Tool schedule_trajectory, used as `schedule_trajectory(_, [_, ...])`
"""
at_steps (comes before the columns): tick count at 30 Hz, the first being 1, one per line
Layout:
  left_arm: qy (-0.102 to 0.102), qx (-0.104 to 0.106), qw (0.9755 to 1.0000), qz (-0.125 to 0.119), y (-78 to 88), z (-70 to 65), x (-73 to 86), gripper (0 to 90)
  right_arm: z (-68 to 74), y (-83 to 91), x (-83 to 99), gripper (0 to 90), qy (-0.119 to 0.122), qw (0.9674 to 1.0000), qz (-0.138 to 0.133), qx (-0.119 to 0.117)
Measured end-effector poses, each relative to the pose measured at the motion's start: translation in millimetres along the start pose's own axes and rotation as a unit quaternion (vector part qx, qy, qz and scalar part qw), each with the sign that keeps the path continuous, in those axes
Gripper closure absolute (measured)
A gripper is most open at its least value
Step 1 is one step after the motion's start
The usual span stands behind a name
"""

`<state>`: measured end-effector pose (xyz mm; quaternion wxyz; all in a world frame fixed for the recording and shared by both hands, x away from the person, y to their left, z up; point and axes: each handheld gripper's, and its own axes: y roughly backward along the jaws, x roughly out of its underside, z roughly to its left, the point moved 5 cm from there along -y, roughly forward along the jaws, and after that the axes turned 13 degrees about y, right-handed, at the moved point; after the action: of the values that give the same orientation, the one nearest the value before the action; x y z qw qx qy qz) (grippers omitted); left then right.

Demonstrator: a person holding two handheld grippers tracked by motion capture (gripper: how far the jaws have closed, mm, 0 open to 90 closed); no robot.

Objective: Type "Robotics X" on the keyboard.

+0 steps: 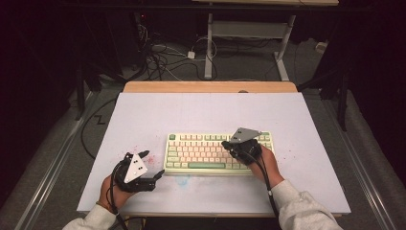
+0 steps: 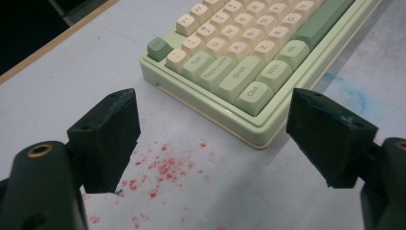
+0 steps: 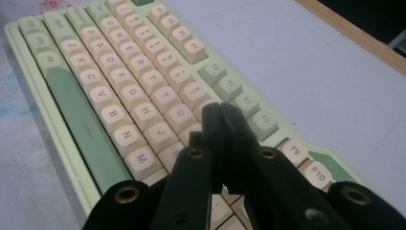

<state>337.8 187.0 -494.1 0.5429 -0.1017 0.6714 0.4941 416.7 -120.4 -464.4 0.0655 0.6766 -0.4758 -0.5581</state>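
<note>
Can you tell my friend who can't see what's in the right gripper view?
Two black tongs, shut together, point down at a green and cream keyboard, over the keys near U and J. The keyboard lies on a pale table with a wooden edge.

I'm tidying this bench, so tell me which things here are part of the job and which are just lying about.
In use:
- keyboard
- right gripper, shut, tips over the keys
- left gripper, open, beside the keyboard's left end

Lying about:
- red specks on the table
- blue smudge
- cables on the floor behind
</note>
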Motion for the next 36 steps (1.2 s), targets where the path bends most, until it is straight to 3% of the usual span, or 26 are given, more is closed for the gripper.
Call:
schedule_trajectory(7, [-0.006, 0.001, 1.0000, 0.006, -2.3, -2.1, -0.3, 18.2, -2.2, 10.2, 0.1, 85.1, -0.013, 0.9997, -0.018, 0.003])
schedule_trajectory(15, [-0.004, 0.003, 1.0000, 0.004, -2.6, -2.4, -0.8, 18.2, -1.9, 20.3, -1.3, 68.4, -0.009, 0.9989, -0.044, 0.012])
schedule_trajectory(18, [0.001, 0.006, 1.0000, 0.007, -3.8, -0.8, 1.2, 18.1, -0.8, 22.0, -3.3, 49.8, -0.005, 0.9986, -0.050, 0.014])
schedule_trajectory(19, [0.001, 0.005, 1.0000, 0.008, -4.2, -0.5, 1.6, 18.1, 0.2, 23.6, -4.6, 37.4, -0.003, 0.9983, -0.056, 0.017])
schedule_trajectory(24, [0.003, 0.005, 1.0000, 0.006, -4.5, 0.3, -0.6, 18.0, 2.2, 29.2, -4.4, 27.0, 0.000, 0.9966, -0.078, 0.025])
schedule_trajectory(36, [-0.002, 0.009, 0.9999, 0.009, -5.7, -4.1, -2.4, 18.2, 4.6, 58.1, 12.0, 21.4, 0.003, 0.9929, -0.101, 0.063])
